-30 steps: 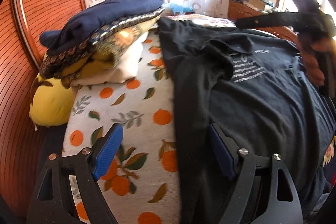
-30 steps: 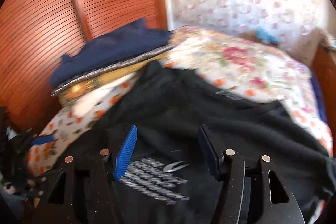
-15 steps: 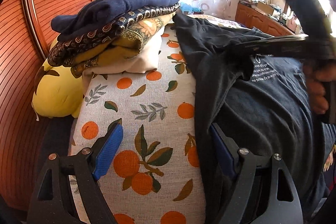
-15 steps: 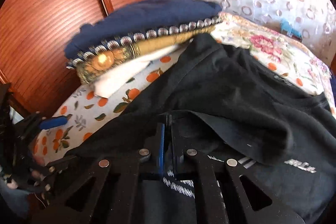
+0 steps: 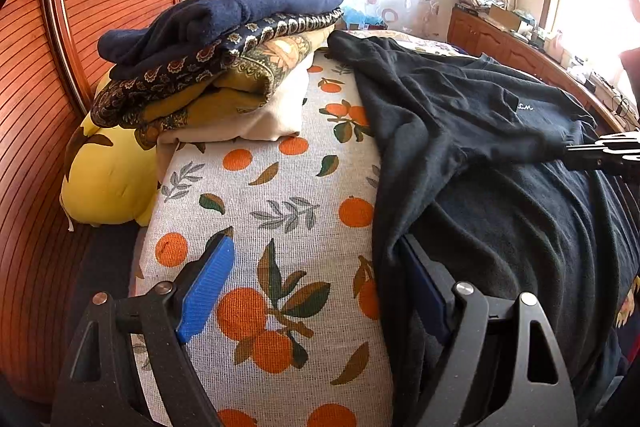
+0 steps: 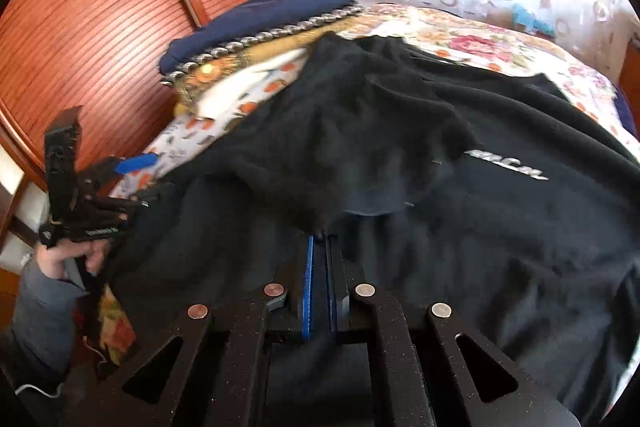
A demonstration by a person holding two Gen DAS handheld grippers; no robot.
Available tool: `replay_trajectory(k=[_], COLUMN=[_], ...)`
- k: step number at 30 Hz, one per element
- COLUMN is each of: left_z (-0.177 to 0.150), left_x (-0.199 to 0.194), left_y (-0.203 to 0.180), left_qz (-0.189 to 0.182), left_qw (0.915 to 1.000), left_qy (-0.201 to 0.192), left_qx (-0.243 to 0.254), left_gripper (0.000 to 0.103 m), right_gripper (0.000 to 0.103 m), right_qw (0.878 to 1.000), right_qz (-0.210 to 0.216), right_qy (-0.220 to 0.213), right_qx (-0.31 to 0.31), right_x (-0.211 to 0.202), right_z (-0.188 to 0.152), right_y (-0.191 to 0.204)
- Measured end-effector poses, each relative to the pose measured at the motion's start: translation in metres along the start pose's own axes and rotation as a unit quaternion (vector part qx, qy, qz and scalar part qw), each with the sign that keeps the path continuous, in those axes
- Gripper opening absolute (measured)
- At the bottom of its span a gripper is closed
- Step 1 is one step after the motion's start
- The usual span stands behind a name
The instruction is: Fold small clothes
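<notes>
The right claw (image 6: 319,259) is pinching its blue pads together on a fold of the black T-shirt (image 6: 440,227), at what looks like a sleeve or side edge, and is lifting that flap over the shirt's chest. The left claw (image 5: 316,291) is standing wide open low at the shirt's near side; its right finger (image 5: 424,291) is lying under or against the dark cloth and its left finger (image 5: 204,287) is hanging over bare bedcover, so it is gripping nothing.

The shirt is lying spread across the bed (image 5: 280,195), on the orange-print cover, with its collar toward the far side. It is looking soft, light and limp: it is draping and wrinkling wherever it is not supported, so I judge it will sag between holds and is best taken at hems, sleeve ends or side seams, with both claws taking corners to keep a fold line straight. Grip is unlikely to slip on knit cloth.

Room is limited on the left, where a pile of folded clothes (image 5: 224,43) is sitting just beside the shirt's shoulder, with a yellow pillow (image 5: 108,167) under it and the wooden wardrobe (image 5: 32,107) close behind. The bed's near edge is dropping away beneath the left claw. To the right the floral bedspread (image 6: 460,39) is offering more open surface.
</notes>
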State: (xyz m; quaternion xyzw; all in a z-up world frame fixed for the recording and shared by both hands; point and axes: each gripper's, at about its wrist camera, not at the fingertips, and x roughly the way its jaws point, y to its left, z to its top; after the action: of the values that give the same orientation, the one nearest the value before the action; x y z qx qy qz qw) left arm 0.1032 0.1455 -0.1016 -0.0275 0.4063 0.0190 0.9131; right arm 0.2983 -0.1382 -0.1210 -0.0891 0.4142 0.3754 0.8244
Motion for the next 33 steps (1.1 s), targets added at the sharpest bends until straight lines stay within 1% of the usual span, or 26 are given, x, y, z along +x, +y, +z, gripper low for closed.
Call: replay_trajectory(k=[1, 3, 4, 6, 8, 10, 12, 13, 16, 20, 22, 27, 29, 33], left_z=[0.000, 0.000, 0.000, 0.000, 0.001, 0.004, 0.009, 0.013, 0.022, 0.035, 0.041, 0.056, 0.062, 0.065], left_x=[0.000, 0.000, 0.000, -0.003, -0.008, -0.017, -0.026, -0.031, -0.041, -0.040, -0.034, -0.019, -0.012, -0.002], left_y=[0.000, 0.000, 0.000, 0.000, -0.003, -0.011, -0.021, -0.028, -0.050, -0.083, -0.101, -0.144, -0.160, -0.194], left_qz=[0.000, 0.000, 0.000, 0.000, -0.003, -0.004, -0.005, -0.009, -0.033, -0.065, -0.084, -0.116, -0.131, -0.137], left_qw=[1.0000, 1.0000, 1.0000, 1.0000, 0.9999, 0.9997, 0.9992, 0.9987, 0.9968, 0.9934, 0.9917, 0.9874, 0.9853, 0.9816], left_qy=[0.000, 0.000, -0.001, -0.004, -0.010, -0.024, -0.038, -0.045, -0.060, -0.072, -0.070, -0.062, -0.054, -0.043], left_qx=[0.000, -0.001, -0.001, -0.003, -0.003, 0.005, 0.015, 0.021, 0.041, 0.062, 0.067, 0.088, 0.095, 0.126], left_gripper=[0.083, 0.083, 0.083, 0.083, 0.083, 0.083, 0.083, 0.083, 0.086, 0.091, 0.100, 0.100, 0.100, 0.100], right_gripper=[0.006, 0.012, 0.017, 0.029, 0.052, 0.058, 0.059, 0.059, 0.059, 0.059, 0.059, 0.059, 0.059, 0.059], right_qw=[1.000, 1.000, 0.999, 0.998, 0.996, 0.993, 0.991, 0.990, 0.986, 0.981, 0.978, 0.972, 0.969, 0.964], right_qz=[-0.014, -0.024, -0.026, -0.036, -0.047, -0.056, -0.074, -0.091, -0.130, -0.143, -0.149, -0.166, -0.172, -0.187], right_qy=[0.000, -0.007, -0.015, -0.034, -0.056, -0.069, -0.072, -0.071, -0.067, -0.067, -0.070, -0.078, -0.081, -0.087], right_qx=[0.001, 0.014, 0.022, 0.037, 0.054, 0.072, 0.080, 0.081, 0.084, 0.113, 0.126, 0.146, 0.156, 0.170], right_x=[-0.001, -0.005, -0.009, -0.018, -0.029, -0.041, -0.049, -0.051, -0.061, -0.077, -0.087, -0.121, -0.127, -0.142], right_z=[-0.001, 0.000, 0.000, -0.002, -0.009, -0.020, -0.031, -0.039, -0.059, -0.088, -0.099, -0.117, -0.121, -0.124], right_y=[-0.004, -0.016, -0.022, -0.034, -0.046, -0.058, -0.068, -0.075, -0.089, -0.111, -0.118, -0.130, -0.135, -0.147])
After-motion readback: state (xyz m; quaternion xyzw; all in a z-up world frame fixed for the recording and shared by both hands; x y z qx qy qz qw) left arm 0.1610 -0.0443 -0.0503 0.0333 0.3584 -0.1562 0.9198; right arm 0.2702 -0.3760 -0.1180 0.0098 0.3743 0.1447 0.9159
